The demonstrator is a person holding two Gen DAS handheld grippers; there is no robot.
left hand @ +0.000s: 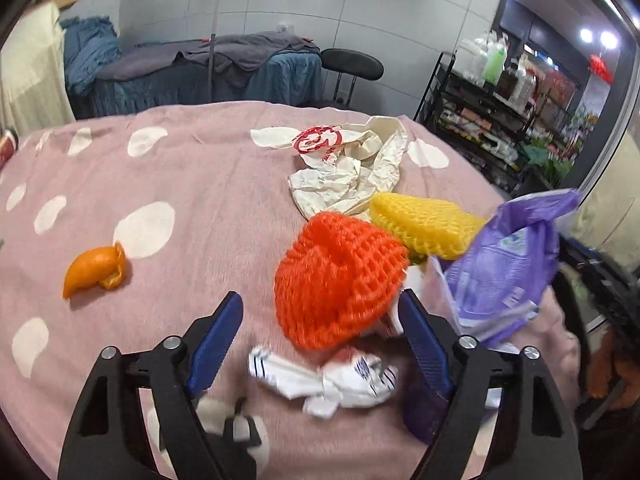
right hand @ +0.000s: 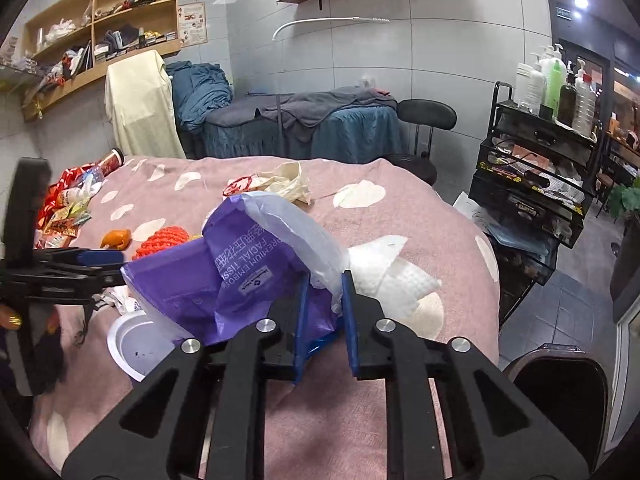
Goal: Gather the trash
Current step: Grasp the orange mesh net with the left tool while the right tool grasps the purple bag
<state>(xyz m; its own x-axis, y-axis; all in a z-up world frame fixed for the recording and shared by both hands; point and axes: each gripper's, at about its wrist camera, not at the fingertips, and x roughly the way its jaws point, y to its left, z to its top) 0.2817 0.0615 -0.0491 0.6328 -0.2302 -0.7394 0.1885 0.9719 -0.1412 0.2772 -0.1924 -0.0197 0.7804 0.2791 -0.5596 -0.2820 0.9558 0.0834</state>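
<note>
My left gripper (left hand: 320,312) is open over the pink spotted bed cover (left hand: 192,200), its blue fingers on either side of an orange foam net (left hand: 340,280). A crumpled white wrapper (left hand: 324,380) lies between the fingers near the camera. A yellow foam net (left hand: 424,224), crumpled cream paper (left hand: 352,168) and an orange peel (left hand: 94,266) lie around. My right gripper (right hand: 324,288) is shut on a purple facial tissue bag (right hand: 240,280), also seen in the left wrist view (left hand: 504,268). The left gripper (right hand: 80,264) shows at the left of the right wrist view.
A white tissue (right hand: 392,272) and a white plastic lid (right hand: 136,340) lie beside the bag. Snack wrappers and a bottle (right hand: 72,200) sit at the bed's far left. A black trolley (right hand: 532,184) and a stool (right hand: 424,116) stand off the bed's right side.
</note>
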